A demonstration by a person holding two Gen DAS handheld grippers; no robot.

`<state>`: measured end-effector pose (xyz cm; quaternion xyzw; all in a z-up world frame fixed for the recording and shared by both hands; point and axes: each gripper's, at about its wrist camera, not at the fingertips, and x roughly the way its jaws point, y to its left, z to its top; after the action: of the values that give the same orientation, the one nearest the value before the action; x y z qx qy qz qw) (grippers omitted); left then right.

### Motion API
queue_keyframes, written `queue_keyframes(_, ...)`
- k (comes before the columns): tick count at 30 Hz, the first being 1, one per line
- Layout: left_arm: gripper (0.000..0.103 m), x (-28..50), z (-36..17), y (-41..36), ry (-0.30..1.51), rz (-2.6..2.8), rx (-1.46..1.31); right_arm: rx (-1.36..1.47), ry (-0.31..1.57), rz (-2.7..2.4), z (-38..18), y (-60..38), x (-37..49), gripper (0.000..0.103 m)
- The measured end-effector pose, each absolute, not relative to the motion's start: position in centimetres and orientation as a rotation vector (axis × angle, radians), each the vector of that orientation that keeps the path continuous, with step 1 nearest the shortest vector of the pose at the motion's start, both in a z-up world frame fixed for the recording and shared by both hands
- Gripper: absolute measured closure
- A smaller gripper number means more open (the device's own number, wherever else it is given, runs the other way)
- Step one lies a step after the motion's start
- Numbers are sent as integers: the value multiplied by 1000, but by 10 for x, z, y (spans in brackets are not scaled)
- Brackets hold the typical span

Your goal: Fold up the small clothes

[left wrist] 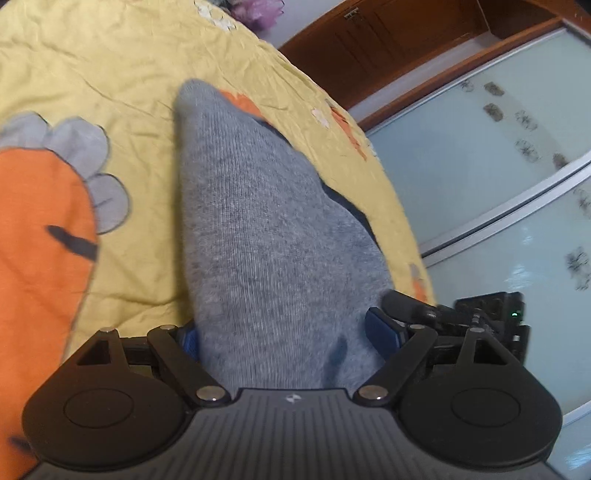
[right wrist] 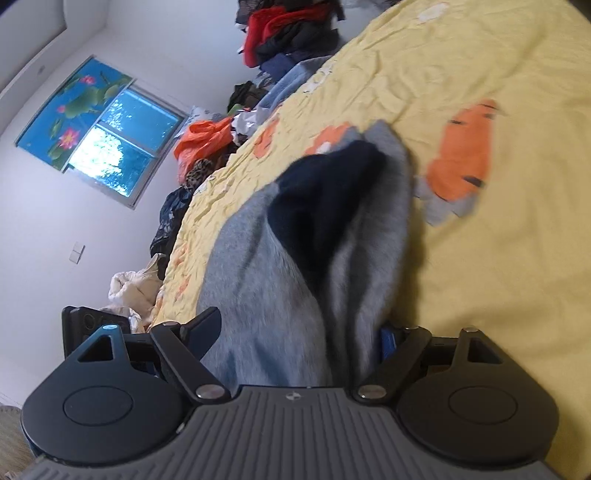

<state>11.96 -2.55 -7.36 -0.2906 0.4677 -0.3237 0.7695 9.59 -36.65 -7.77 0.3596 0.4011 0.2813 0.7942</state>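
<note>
Here, on a bed spread with a yellow sheet (left wrist: 122,74) printed with orange carrots (left wrist: 40,229), two hand-held grippers are working over a grey sock (left wrist: 258,221) with a dark navy heel patch (right wrist: 325,206). The left hand-held gripper (left wrist: 291,334) is sitting with its jaws wide apart, and the sock is lying between them, running straight ahead of it across the sheet to a rounded tip; whether the blue pads (left wrist: 384,328) are touching the knit cannot be told from this view, but they are not squeezing it. The right hand-held gripper (right wrist: 295,332) is likewise standing with its jaws spread, the grey fabric bunched and folded between them, the navy patch lying just ahead of its fingers and a fold of grey rising beside that patch on the right. Its left finger (right wrist: 205,326) is standing clear of the cloth. Beyond the right hand-held gripper, off the far edge of the bed, heaps of clothes (right wrist: 288,33) are piling against a white wall with a window (right wrist: 118,144). Ahead and to the right of the left hand-held gripper, a frosted glass wardrobe door (left wrist: 491,166) is filling the background.
</note>
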Motion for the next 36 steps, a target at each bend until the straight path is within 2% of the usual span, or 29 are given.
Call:
queue_keyframes(2,21,124,-75,-25,1020,-707,-660,741,875,578,-78,-357,102,40)
queue_keyframes(5,63,125,-73,-26,1045,-643,-585,794,885,543,-85,-355,105,57)
queue_keyframes(6,69,124,-71,-26,1049,-635,-569,807,882,529,-87,-356,103,59)
queue_keyframes(8,75,123,-67,-23,1035,-627,-564,814,879,514,-88,-351,100,61)
queue_keyframes(11,78,113,-50,-23,976,-581,-476,832,877,511,-83,-339,95,64)
queue_keyframes(16,78,83,-24,-4,902,-549,-373,827,869,582,-68,-314,81,65)
queue_keyframes(22,76,52,-29,21,976,-546,-329,814,929,631,-73,-292,51,63)
queue_keyframes(25,64,52,-32,26,976,-537,-297,785,958,593,-77,-292,43,47)
queue_keyframes(27,47,58,-30,31,962,-514,-306,801,948,568,-76,-299,42,43)
queue_keyframes(29,38,68,-27,32,934,-505,-300,805,916,535,-71,-304,47,34)
queue_keyframes(31,37,84,-21,31,909,-477,-287,791,880,491,-68,-309,58,29)
queue_keyframes(36,36,141,-28,22,956,-488,-326,805,885,500,-78,-304,107,29)
